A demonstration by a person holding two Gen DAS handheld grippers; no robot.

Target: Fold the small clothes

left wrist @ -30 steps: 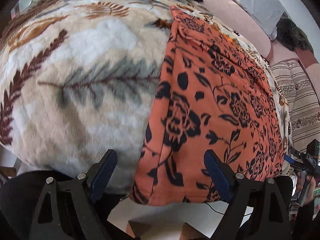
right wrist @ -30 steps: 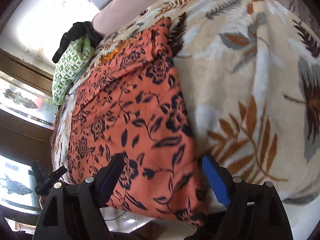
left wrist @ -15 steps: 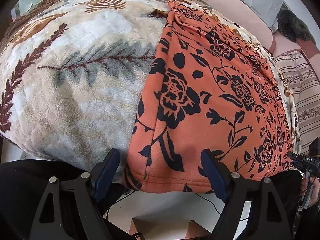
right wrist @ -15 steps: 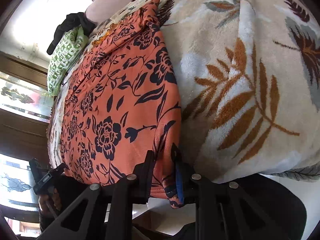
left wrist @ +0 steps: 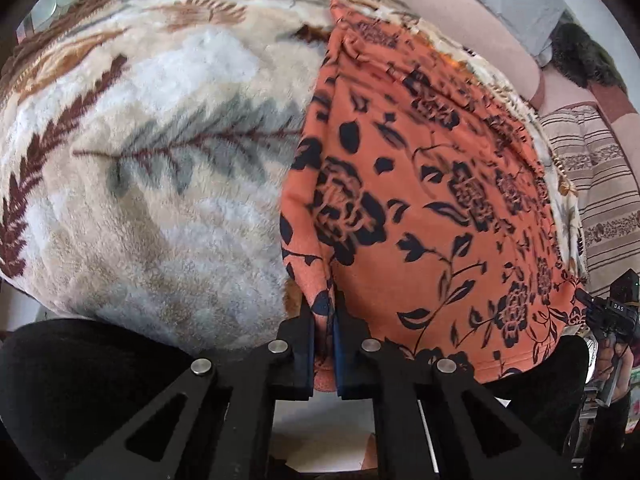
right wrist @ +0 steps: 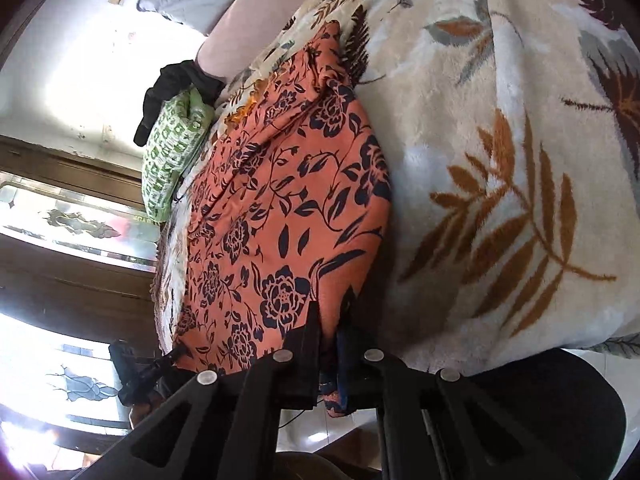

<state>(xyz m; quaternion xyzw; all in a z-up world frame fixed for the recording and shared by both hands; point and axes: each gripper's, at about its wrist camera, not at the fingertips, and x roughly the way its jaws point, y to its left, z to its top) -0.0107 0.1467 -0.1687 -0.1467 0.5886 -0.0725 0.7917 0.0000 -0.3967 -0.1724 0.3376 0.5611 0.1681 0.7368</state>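
Downward, both grippers (fingers pinched) on orange cloth [left wrist: 440, 220].

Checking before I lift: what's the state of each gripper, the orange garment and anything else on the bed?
left gripper: shut on the near hem of the orange floral garment.
right gripper: shut on the garment's other near corner.
orange floral garment: spread flat, unfolded, near hem bunched at both grips.
leaf-print blanket: spread under the garment.
green patterned bag: lying at the far end.
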